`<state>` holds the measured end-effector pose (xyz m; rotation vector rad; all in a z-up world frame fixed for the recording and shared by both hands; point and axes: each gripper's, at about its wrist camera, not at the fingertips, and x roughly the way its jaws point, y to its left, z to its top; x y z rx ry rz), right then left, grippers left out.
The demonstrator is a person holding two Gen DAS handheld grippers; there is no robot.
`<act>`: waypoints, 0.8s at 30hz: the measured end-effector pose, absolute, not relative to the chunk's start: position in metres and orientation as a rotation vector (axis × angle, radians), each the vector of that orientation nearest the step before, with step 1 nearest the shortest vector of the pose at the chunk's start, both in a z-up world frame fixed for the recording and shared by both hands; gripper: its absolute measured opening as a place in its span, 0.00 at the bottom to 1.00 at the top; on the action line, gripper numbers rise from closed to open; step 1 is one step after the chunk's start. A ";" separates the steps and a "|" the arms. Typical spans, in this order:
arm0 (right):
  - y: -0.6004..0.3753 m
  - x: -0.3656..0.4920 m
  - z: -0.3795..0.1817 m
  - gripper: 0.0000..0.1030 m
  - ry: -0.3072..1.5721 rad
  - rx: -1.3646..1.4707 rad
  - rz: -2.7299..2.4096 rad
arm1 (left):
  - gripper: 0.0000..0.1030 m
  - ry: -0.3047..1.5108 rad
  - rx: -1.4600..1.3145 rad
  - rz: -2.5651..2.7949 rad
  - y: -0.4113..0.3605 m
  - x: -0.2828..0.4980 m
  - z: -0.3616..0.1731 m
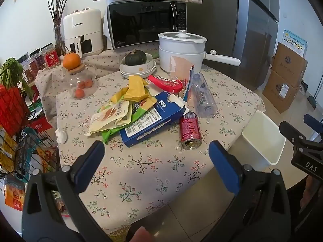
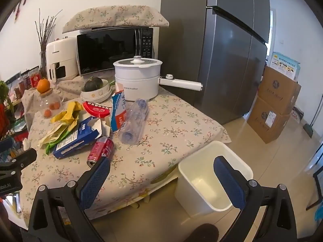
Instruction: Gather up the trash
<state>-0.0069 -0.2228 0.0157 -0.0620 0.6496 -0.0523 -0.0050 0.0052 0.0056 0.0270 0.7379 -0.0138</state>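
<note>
Trash lies piled on the floral tablecloth point(image 1: 141, 173): a red can point(image 1: 189, 130) point(image 2: 101, 150) on its side, a torn blue box point(image 1: 152, 119) point(image 2: 77, 137), a clear plastic bottle point(image 1: 203, 95) point(image 2: 134, 119), yellow and green wrappers point(image 1: 125, 109) point(image 2: 64, 121), a red lid point(image 1: 165, 82) point(image 2: 95, 109) and a crumpled tissue point(image 1: 61, 135). A white bin point(image 1: 264, 137) point(image 2: 210, 181) stands empty on the floor by the table's right corner. My left gripper point(image 1: 155, 153) hovers open over the table's near part, short of the can. My right gripper point(image 2: 161, 169) is open above the table corner and bin.
At the back stand a white pot point(image 1: 181, 50) with a long handle, bowls holding a dark squash point(image 1: 137, 62), a glass jar topped by an orange point(image 1: 80, 80), a microwave point(image 1: 147, 24) and an air fryer point(image 1: 82, 34). Wire racks point(image 1: 18, 131) crowd the left; fridge point(image 2: 222, 50) and cardboard boxes point(image 2: 274, 104) right.
</note>
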 end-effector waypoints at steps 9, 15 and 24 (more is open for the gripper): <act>-0.222 -0.006 0.015 1.00 0.647 -0.063 -0.054 | 0.99 0.737 0.029 -0.014 0.005 -0.005 0.005; -0.222 -0.007 0.015 1.00 0.646 -0.063 -0.053 | 0.99 0.737 0.031 -0.014 0.005 -0.006 0.004; -0.221 -0.007 0.016 1.00 0.642 -0.057 -0.057 | 0.99 0.737 0.030 -0.013 0.005 -0.005 0.004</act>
